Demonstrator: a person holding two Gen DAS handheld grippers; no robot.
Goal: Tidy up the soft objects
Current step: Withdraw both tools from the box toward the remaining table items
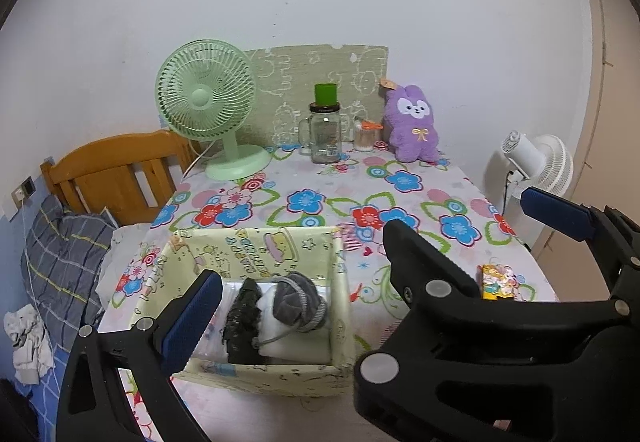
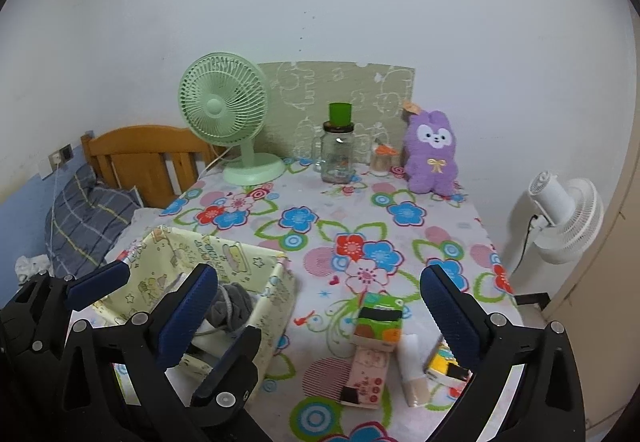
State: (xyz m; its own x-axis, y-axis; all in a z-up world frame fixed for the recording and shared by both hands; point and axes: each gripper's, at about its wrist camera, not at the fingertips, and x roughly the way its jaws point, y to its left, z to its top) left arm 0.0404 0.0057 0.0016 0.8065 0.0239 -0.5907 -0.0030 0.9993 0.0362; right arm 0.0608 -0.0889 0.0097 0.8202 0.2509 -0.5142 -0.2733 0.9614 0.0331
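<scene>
A pale yellow fabric box [image 1: 256, 242] stands at the table's near left. Inside lie a grey drawstring piece [image 1: 296, 298], a black soft item [image 1: 244, 318] and a white one [image 1: 288, 346]. My left gripper [image 1: 320, 282] hangs open just over the box; its right finger is hidden behind the right gripper's black finger [image 1: 424, 262]. My right gripper [image 2: 318, 274] is wide open and empty, its left finger over the box [image 2: 240, 254]. Below it lie a green tissue pack [image 2: 378, 318], a pink pack [image 2: 366, 374] and a yellow pack [image 2: 444, 362]. A purple plush rabbit [image 2: 432, 154] sits at the back.
At the back of the flowered tablecloth [image 2: 320, 202] stand a green fan [image 1: 208, 98] and a glass jar with a green lid [image 1: 325, 130]. A white tube [image 2: 412, 366] lies by the packs. A white fan [image 2: 564, 218] is right of the table, a bed with a plaid pillow [image 1: 64, 254] left.
</scene>
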